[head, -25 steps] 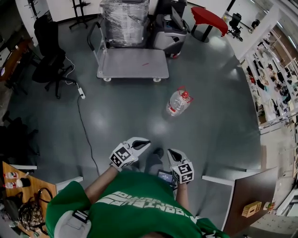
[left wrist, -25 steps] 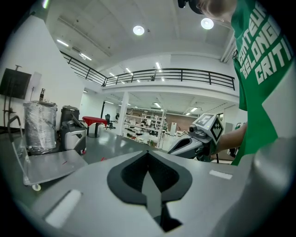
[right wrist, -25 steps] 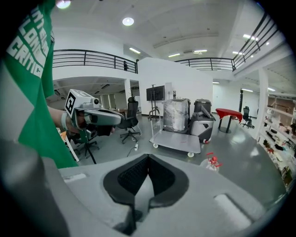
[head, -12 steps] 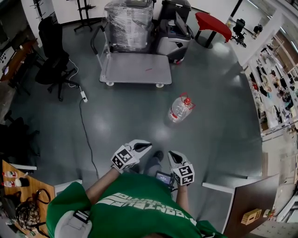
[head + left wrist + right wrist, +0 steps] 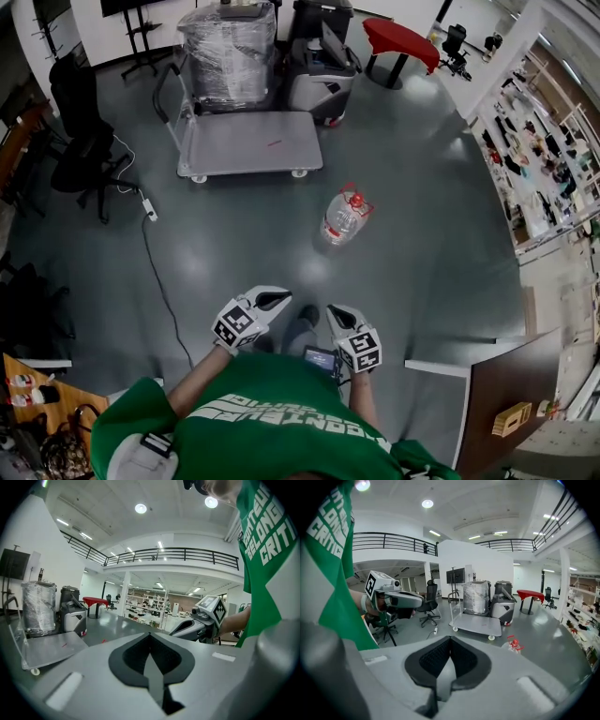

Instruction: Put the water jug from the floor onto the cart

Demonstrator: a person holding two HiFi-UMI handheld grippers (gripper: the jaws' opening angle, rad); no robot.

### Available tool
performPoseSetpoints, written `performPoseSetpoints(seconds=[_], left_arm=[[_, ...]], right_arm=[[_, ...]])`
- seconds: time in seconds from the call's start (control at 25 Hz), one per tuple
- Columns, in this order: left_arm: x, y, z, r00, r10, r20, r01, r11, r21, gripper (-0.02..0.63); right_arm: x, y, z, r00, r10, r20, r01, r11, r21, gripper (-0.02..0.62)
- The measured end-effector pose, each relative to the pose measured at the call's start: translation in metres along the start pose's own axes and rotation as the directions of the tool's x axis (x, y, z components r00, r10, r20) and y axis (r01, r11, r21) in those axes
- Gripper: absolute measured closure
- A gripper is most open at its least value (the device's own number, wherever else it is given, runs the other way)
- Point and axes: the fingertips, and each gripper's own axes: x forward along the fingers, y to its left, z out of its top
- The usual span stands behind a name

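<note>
A clear water jug [image 5: 342, 217] with a red cap and red handle stands on the grey floor, in the middle of the head view; its top shows in the right gripper view as the jug [image 5: 513, 645]. Beyond it is the flat grey cart [image 5: 248, 142], also seen as the cart [image 5: 478, 624] and the cart [image 5: 47, 651]. My left gripper [image 5: 278, 299] and right gripper [image 5: 336, 314] are held close to the person's body, well short of the jug. Both are shut with nothing between their jaws.
A plastic-wrapped load [image 5: 227, 42] stands on the cart's far end by its handle. A grey machine [image 5: 319, 70] and a red table [image 5: 398, 36] are behind. An office chair [image 5: 80, 141] and a power strip with cable [image 5: 147, 208] lie left. A wooden panel [image 5: 497, 394] is at right.
The view has swung: jug and cart now sit further left in the head view, and the jug is a little lower than at first. Both grippers stay shut near the body.
</note>
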Motion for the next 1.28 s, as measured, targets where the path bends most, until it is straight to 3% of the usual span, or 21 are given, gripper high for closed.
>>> performPoseSetpoints(seconds=[0.64, 1.28], left_arm=[[0.032, 0.005, 0.005, 1.0, -0.022, -0.01, 0.022, 1.0, -0.005, 0.591], [0.094, 0.018, 0.023, 0.997, -0.07, -0.022, 0.07, 0.998, 0.007, 0.591]], right_arm=[[-0.004, -0.03, -0.003, 1.0, -0.018, -0.01, 0.018, 1.0, 0.023, 0.601], [-0.006, -0.095, -0.001, 0.998, -0.065, -0.007, 0.066, 0.996, 0.054, 0.602]])
